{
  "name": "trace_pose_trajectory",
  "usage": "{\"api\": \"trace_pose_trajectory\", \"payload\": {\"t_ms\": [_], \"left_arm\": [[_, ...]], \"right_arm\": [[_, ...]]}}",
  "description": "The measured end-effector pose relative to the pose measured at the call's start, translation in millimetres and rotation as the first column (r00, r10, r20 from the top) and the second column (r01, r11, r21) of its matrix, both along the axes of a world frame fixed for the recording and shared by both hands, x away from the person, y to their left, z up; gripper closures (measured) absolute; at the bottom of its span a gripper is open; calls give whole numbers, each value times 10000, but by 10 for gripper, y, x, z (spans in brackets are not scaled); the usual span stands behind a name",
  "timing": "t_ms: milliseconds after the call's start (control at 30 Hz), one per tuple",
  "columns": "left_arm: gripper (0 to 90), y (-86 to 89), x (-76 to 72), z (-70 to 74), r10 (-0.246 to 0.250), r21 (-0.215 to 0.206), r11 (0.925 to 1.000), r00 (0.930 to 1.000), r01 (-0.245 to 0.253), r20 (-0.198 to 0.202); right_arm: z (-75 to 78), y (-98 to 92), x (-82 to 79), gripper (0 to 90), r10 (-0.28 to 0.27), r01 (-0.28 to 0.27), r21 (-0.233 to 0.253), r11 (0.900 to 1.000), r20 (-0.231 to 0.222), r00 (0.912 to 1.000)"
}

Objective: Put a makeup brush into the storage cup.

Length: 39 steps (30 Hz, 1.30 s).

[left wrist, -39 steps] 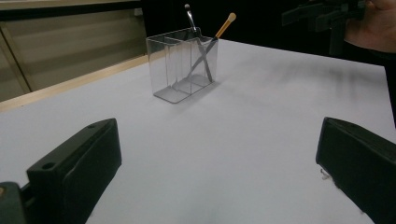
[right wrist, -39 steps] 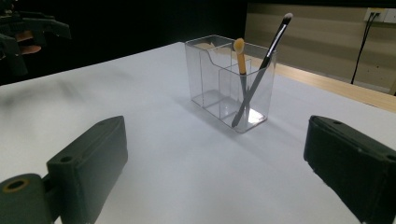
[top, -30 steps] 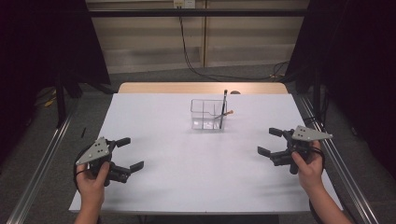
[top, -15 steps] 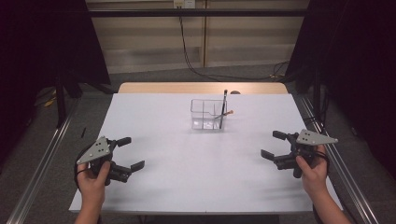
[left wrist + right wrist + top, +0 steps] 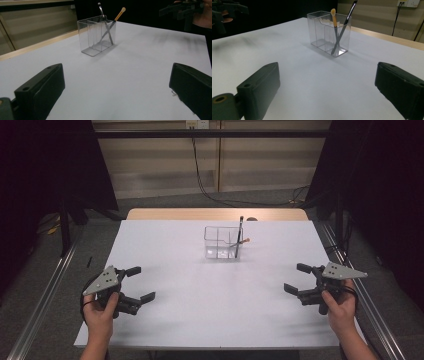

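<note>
Upright, clear organizer (image 5: 222, 243) holds two crossed brushes (image 5: 338, 30) in end compartment.

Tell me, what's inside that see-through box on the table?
Two brushes stand crossed in one end compartment of the clear box: a tan-tipped brush and a dark-tipped brush. The other compartments look empty.

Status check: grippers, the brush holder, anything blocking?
Left gripper open, right gripper open, both empty, apart from holder. Clear holder upright mid-table, two brushes crossed in its end compartment. Table between grippers and holder bare.
</note>
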<state>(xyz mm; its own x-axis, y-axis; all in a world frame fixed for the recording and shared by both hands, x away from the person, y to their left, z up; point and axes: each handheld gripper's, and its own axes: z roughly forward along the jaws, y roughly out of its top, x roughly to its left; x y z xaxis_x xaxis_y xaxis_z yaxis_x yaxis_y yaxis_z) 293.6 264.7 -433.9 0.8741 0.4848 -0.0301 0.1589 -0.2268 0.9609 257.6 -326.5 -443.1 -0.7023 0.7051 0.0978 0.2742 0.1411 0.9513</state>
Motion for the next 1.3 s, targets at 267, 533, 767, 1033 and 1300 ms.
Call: {"api": "trace_pose_trajectory", "payload": {"t_ms": [267,533,767,1033,1300], "left_arm": [[1,5,6,-1,-5,22,10000,10000,5,3],[2,-7,17,-3,-57,53,10000,10000,57,40],[1,-18,14,-6,-62,31,10000,10000,62,0],[1,-17,12,-5,-83,143,9999,10000,83,53],[1,-12,9,-7,-67,148,9999,10000,66,46]], "right_arm": [[-38,-25,-56,56,-76,76,-282,9996,-5,10000],[-66,-59,-104,56,-133,132,-243,9996,-41,9999],[-81,-111,-150,56,-231,228,-234,9995,-135,9996],[-86,-85,-168,56,-83,78,-382,9992,-126,9999],[-100,-123,-198,56,-107,95,-543,9985,-224,9997]]}}
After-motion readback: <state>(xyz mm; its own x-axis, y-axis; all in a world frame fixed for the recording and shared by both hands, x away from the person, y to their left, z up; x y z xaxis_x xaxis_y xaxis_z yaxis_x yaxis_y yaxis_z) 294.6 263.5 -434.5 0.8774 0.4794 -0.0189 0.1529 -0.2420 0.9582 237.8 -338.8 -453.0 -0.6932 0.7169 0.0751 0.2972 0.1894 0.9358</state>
